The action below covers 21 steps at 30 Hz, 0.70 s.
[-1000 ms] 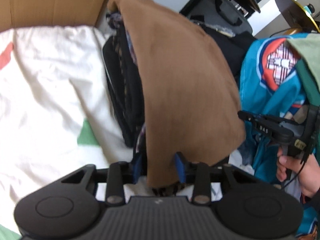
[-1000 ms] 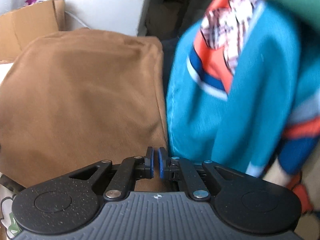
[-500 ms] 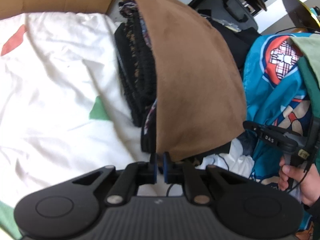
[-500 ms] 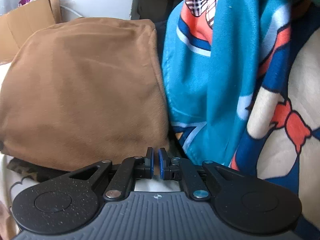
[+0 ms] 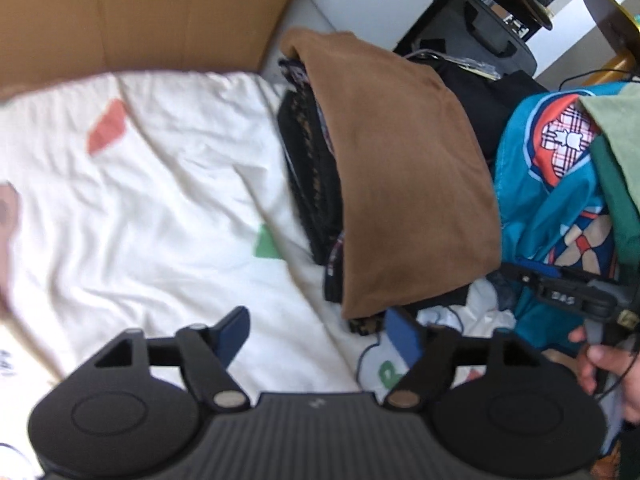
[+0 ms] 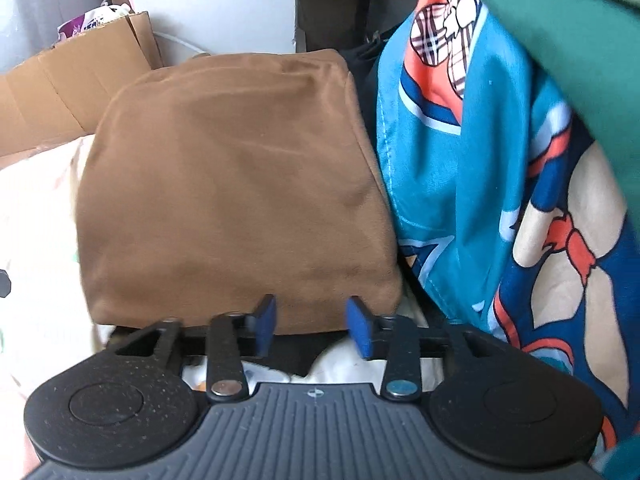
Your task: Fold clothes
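**Brown fold sits dead ahead of both grippers**

Just beyond my right gripper (image 6: 312, 320), whose jaws have just been opening on nothing, lies the folded brown suede-like garment (image 6: 236, 200), long axis running away. My left gripper (image 5: 320, 332), likewise just opened, empty, sees it ahead-right (image 5: 404, 184).

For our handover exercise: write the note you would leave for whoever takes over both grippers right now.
Left gripper: jaws have just been opening, open now, nothing between them.
Right gripper: jaws have just been opening too, open and empty.
Brown garment: folded, lying on top of the dark stack on the white sheet.
Done: brown piece folded and released.
Left: the blue patterned cloth and the green one beside it look unfolded.
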Available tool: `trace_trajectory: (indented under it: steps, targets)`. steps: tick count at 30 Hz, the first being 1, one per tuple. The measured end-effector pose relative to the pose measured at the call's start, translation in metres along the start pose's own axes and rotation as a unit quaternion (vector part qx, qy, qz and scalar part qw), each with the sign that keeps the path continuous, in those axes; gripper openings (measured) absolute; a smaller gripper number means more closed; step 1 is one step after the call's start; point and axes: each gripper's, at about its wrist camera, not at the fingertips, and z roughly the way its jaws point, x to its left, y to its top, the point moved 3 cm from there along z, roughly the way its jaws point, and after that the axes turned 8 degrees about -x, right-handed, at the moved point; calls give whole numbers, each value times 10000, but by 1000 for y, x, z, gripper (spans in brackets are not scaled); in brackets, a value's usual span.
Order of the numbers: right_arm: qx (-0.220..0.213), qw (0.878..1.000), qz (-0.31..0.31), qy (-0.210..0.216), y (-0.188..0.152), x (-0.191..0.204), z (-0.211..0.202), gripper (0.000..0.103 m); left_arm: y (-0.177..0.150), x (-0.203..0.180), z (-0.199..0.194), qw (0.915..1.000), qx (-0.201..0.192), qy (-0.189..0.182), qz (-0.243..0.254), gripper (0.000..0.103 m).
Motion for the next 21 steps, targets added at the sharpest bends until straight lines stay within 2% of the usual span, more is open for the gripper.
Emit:
trace_trajectory:
  steps: [5, 7, 13, 21]
  targets:
    - [175, 9987, 430, 186, 9, 3, -24, 85, 13, -2, -34, 9994, -41, 329, 70, 93]
    - [207, 9982, 520, 229, 13, 4, -35, 90, 17, -6, -49, 9990, -68, 413, 143, 94]
    - [346, 9960, 752, 345, 28, 7, -70, 97, 30, -14, -97, 9977, -156, 634, 164, 102]
    - [168, 9925, 1116, 473, 55, 7, -123, 101, 38, -22, -161, 9954, -375, 876, 16, 102]
